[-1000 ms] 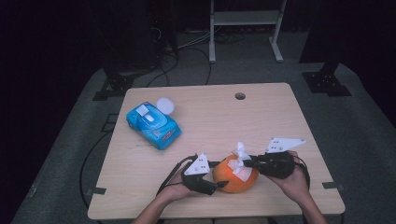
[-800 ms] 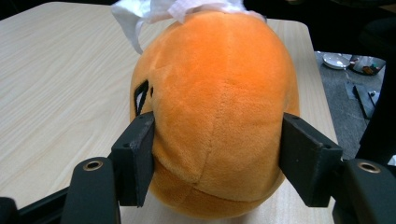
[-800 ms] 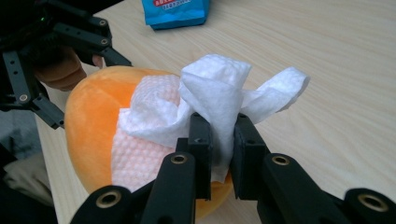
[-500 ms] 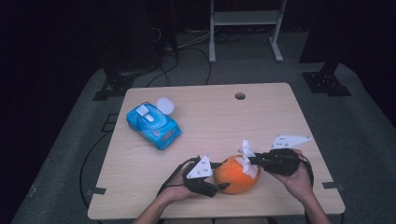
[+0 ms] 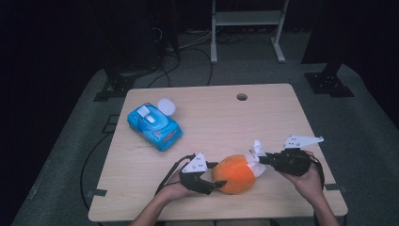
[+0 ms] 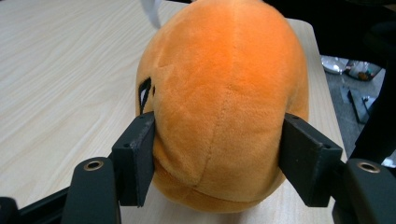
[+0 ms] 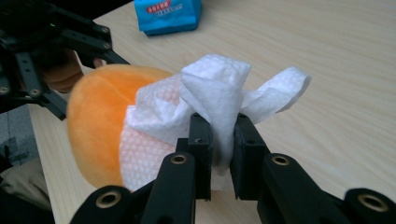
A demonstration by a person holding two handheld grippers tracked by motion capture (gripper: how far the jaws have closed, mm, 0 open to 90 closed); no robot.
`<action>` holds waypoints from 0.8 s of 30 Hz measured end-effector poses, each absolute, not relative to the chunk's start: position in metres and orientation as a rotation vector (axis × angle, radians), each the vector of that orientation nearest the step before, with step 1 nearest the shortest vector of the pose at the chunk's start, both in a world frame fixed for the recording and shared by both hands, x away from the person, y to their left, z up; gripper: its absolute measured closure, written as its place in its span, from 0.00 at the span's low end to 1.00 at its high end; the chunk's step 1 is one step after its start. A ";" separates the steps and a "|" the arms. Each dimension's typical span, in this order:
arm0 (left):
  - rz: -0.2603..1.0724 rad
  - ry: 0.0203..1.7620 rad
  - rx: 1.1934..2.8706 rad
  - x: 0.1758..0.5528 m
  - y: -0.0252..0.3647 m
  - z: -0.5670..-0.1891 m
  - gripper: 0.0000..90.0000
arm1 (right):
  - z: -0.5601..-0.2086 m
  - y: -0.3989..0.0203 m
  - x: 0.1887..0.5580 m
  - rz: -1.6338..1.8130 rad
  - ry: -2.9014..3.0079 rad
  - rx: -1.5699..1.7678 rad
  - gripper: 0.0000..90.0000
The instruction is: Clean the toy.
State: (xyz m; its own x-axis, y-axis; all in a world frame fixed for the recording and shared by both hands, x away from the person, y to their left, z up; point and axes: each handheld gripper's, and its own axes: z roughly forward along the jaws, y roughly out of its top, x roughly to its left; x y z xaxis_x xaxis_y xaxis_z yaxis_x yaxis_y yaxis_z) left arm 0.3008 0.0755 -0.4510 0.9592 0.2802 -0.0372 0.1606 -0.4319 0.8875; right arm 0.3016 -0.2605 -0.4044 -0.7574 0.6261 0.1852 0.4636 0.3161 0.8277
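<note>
We take this for a lab or recording studio: a lone pale wooden worktop (image 5: 282,122) stands on grey carpet (image 5: 367,127), ringed by black curtains (image 5: 56,47), with stand feet (image 5: 329,84), loose cables (image 5: 188,42) and a white metal frame (image 5: 247,28) behind.

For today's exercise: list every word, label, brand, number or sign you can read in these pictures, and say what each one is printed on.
Blue wipes pack: a red label with white characters, too blurred to read.
Same blue wipes pack in the high view: small print on its top and side, too small to read.
Orange plush toy: no writing.
White wipe: no writing.
</note>
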 end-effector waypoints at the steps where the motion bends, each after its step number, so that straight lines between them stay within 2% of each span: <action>1: 0.130 0.328 2.023 0.302 0.077 -0.452 0.37 | -0.402 -0.258 0.300 1.425 2.405 0.991 0.88; 6: 0.101 0.363 2.013 0.307 0.082 -0.454 0.37 | -0.398 -0.240 0.292 1.421 2.461 0.853 0.88; 16: 0.094 0.386 2.009 0.309 0.085 -0.455 0.36 | -0.405 -0.252 0.297 1.388 2.448 0.937 0.88; 18: 0.081 0.388 2.008 0.308 0.084 -0.452 0.34 | -0.401 -0.245 0.294 1.402 2.455 0.894 0.88; 20: 0.113 0.358 1.984 0.305 0.080 -0.442 0.26 | -0.403 -0.236 0.293 1.354 2.455 0.880 0.88; 24: 0.153 0.331 1.966 0.303 0.076 -0.437 0.24 | -0.401 -0.232 0.294 1.389 2.449 0.871 0.88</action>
State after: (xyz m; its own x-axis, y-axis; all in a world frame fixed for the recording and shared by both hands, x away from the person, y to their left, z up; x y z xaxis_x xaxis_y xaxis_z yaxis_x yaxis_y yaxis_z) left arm 0.3025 0.0758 -0.4368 0.9528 0.3003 -0.0443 0.1612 -0.3770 0.9121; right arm 0.2939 -0.2320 -0.4006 -0.8079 0.5780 0.1154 0.3956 0.3867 0.8330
